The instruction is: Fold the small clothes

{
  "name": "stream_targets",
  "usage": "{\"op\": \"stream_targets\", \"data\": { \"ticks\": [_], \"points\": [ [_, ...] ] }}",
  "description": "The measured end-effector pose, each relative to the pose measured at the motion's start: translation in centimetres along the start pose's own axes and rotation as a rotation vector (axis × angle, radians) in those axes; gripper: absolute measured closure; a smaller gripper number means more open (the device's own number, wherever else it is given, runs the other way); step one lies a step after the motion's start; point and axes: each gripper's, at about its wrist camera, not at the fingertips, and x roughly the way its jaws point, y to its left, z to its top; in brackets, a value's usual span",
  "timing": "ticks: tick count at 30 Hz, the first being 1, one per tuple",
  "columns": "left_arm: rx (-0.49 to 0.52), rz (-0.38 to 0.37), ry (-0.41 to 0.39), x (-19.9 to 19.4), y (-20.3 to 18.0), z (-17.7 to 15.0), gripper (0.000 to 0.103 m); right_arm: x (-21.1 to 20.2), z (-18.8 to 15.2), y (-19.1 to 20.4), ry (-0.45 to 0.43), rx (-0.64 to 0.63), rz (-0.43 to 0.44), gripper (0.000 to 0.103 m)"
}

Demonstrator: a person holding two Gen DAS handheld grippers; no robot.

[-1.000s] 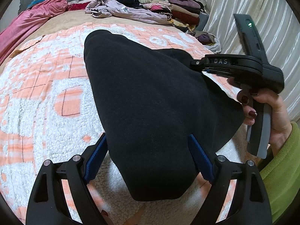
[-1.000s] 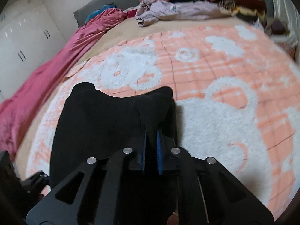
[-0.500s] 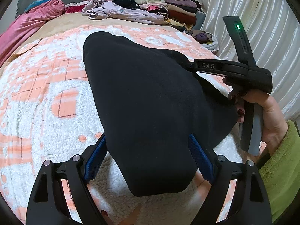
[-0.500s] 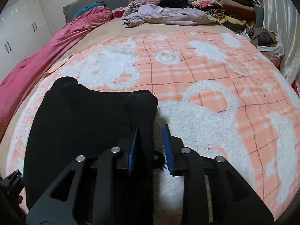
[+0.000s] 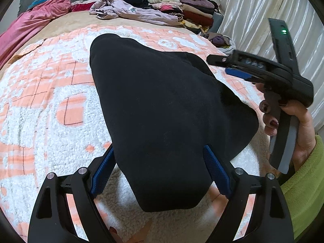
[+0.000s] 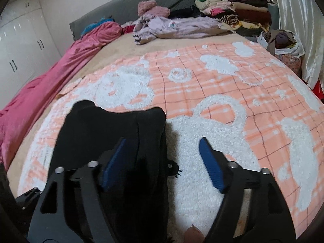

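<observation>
While its jaws spread, right gripper (image 6: 164,162) releases black garment (image 5: 162,109)

Orange-and-white fleece blanket (image 6: 232,93), pink quilt (image 6: 50,77)

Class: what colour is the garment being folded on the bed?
Black garment, clearest in the left wrist view.

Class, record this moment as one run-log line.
right gripper: just opened, released black garment | left gripper: open, straddling garment | garment on fleece blanket
</observation>
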Motion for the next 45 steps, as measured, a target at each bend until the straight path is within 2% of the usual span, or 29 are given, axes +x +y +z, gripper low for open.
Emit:
{"op": "stream_targets", "data": {
  "ticks": [2, 7, 16, 20, 28, 36, 41, 45],
  "points": [
    [0.001, 0.002, -0.002, -0.2, 0.1, 0.1, 0.017, -0.8, 0.0, 0.1, -0.020, -0.002, 0.004, 0.021],
    [0.003, 0.003, -0.018, -0.8, 0.1, 0.3, 0.014, -3.4, 0.1, 0.4, -0.103, 0.006, 0.010, 0.009],
    [0.011, 0.027, -0.094, -3.5, 0.2, 0.9, 0.005, -7.1, 0.2, 0.8, -0.222, 0.007, 0.037, 0.009],
    [0.003, 0.060, -0.131, -5.0, 0.6, 1.3, 0.005, -8.4, 0.3, 1.0, -0.263, 0.001, 0.053, 0.009],
    [-0.017, 0.141, -0.226, -8.8, 1.2, 1.6, 0.004, -11.3, -1.0, 3.4, -0.365, -0.096, -0.020, 0.009],
    [-0.015, 0.202, -0.306, -12.2, 0.6, 0.8, 0.004, -14.7, -5.0, 5.6, -0.443, -0.202, -0.075, 0.009],
    [-0.012, 0.198, -0.302, -13.0, 0.1, -0.8, 0.004, -15.9, -7.5, 6.1, -0.447, -0.213, -0.087, 0.009],
    [0.001, 0.207, -0.279, -13.2, -0.2, -2.6, 0.004, -16.5, -9.6, 5.8, -0.415, -0.175, -0.083, 0.009]
  ]
}}
